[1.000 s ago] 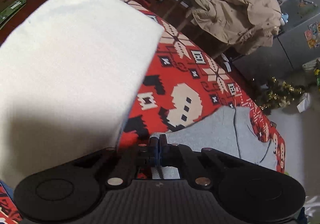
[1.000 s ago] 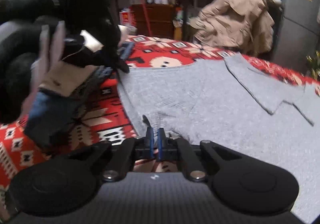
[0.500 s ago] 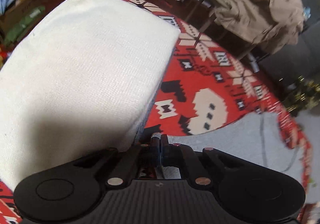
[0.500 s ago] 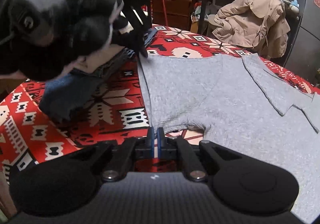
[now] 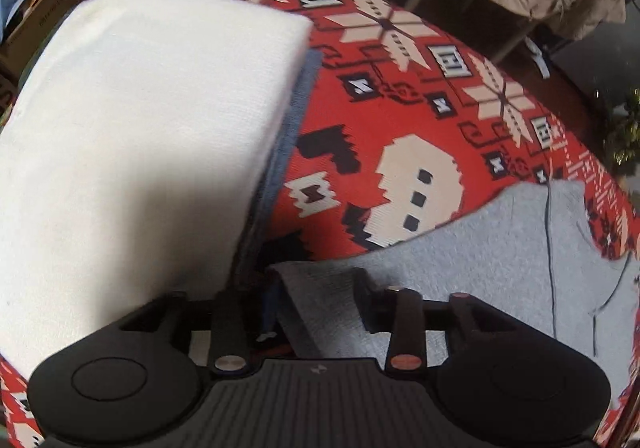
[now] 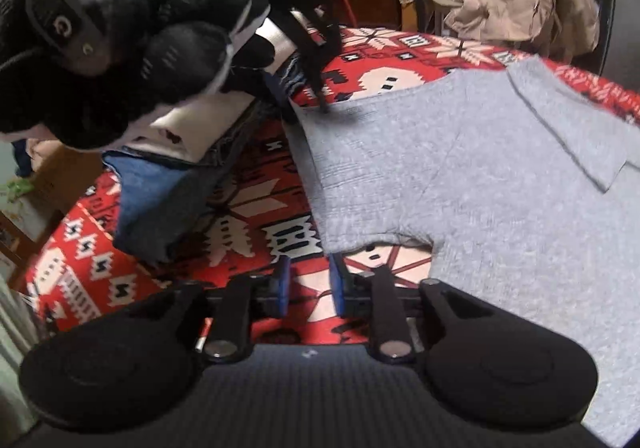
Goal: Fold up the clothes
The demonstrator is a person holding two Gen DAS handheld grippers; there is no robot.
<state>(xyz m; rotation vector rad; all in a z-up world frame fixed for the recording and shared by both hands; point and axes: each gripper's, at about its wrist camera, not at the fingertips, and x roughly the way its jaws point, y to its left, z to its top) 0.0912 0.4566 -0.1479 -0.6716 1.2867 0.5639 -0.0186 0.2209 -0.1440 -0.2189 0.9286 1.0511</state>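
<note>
L to R: folded white knit stack (image 5: 140,151) parked aside. Left hand-held gripper (image 5: 316,308) jaws opening, letting go grey T-shirt (image 6: 460,175) corner; shirt flat on red patterned cloth (image 5: 360,127). Right hand-held gripper (image 6: 308,284) opening, empty, just off hem.

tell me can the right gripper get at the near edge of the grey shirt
Probably yes. The right gripper, jaws opening and nothing between them, sits just short of the grey shirt hem, with only bare blanket between.
</note>
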